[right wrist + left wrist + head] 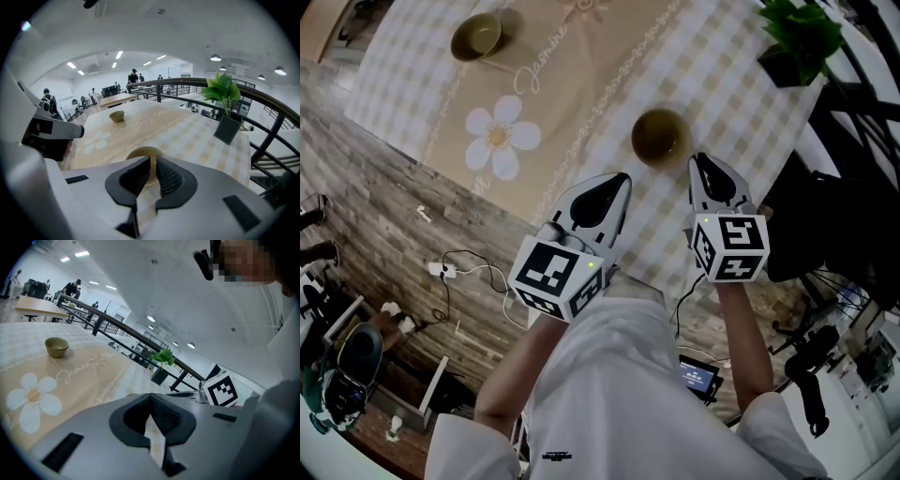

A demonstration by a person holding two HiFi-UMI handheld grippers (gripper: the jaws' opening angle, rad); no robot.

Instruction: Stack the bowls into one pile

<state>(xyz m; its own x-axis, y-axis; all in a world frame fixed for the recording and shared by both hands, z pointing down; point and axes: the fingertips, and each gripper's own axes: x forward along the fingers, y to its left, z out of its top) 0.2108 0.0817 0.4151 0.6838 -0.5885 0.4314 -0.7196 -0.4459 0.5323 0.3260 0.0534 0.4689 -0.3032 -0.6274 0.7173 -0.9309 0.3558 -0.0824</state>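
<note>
Both the left gripper (622, 180) and the right gripper (697, 159) have their jaws nearly together, with nothing between them. The near bowl (661, 137) sits just ahead of the right gripper; the far bowl (476, 36) stands well apart across the flowered tablecloth (581, 84). A good pickup likely means opening the right jaws first, then pinching the near bowl's rim squarely.

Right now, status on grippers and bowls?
Shut, empty: left gripper, right gripper. Unstacked: near bowl ahead of right gripper, far bowl apart. Nothing between them.
</note>
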